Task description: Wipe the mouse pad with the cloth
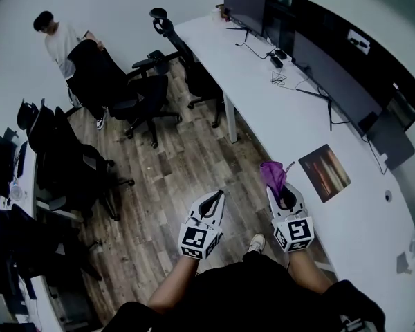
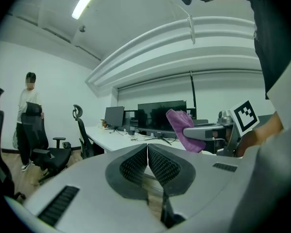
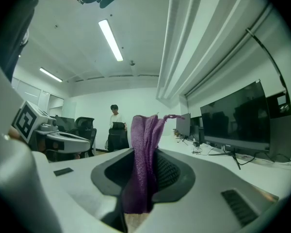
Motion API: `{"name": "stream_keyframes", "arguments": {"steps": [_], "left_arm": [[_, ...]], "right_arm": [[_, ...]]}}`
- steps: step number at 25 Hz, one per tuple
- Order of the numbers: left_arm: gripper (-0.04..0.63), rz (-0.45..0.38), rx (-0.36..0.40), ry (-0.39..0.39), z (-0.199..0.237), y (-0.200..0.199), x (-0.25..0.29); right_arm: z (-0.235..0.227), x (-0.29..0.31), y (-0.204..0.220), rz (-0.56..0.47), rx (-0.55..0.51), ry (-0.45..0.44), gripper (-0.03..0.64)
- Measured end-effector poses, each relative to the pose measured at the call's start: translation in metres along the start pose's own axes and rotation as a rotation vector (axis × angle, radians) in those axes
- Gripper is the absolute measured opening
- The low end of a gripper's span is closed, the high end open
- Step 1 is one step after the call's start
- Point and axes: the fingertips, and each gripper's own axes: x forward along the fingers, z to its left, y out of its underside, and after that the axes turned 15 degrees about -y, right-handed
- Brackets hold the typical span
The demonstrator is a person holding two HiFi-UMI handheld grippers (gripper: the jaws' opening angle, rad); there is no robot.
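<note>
Clearly the purple cloth (image 3: 144, 154) is soft, light and limp; the right gripper (image 1: 282, 192) pinches its bunched fabric between the jaws, which seems a good hold. Its long axis runs along these jaws, with the free end pointing past their tips, near the mouse pad (image 1: 324, 172) on the tabletop (image 1: 263, 95) but apart from it. The left gripper (image 1: 213, 198) has its jaws pressed together, empty.

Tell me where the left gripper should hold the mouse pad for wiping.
Its long edge, toward the front of the white desk, from above: the rectangular printed mouse pad lies flat, so pinning likely beats pinching. The left gripper is shut, empty.
</note>
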Motion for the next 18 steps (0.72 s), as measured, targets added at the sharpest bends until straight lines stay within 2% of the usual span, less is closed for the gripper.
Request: {"name": "stream_keyframes", "arguments": {"steps": [11, 18], "left_arm": [[0.023, 0.042, -0.041, 0.058, -0.040, -0.002, 0.096], [0.023, 0.044, -0.065, 0.070, -0.050, -0.008, 0.119]], "right_arm": [[-0.092, 0.007, 0.009, 0.025, 0.009, 0.006, 0.118], [-0.114, 0.006, 0.009, 0.038, 0.004, 0.007, 0.118]]}}
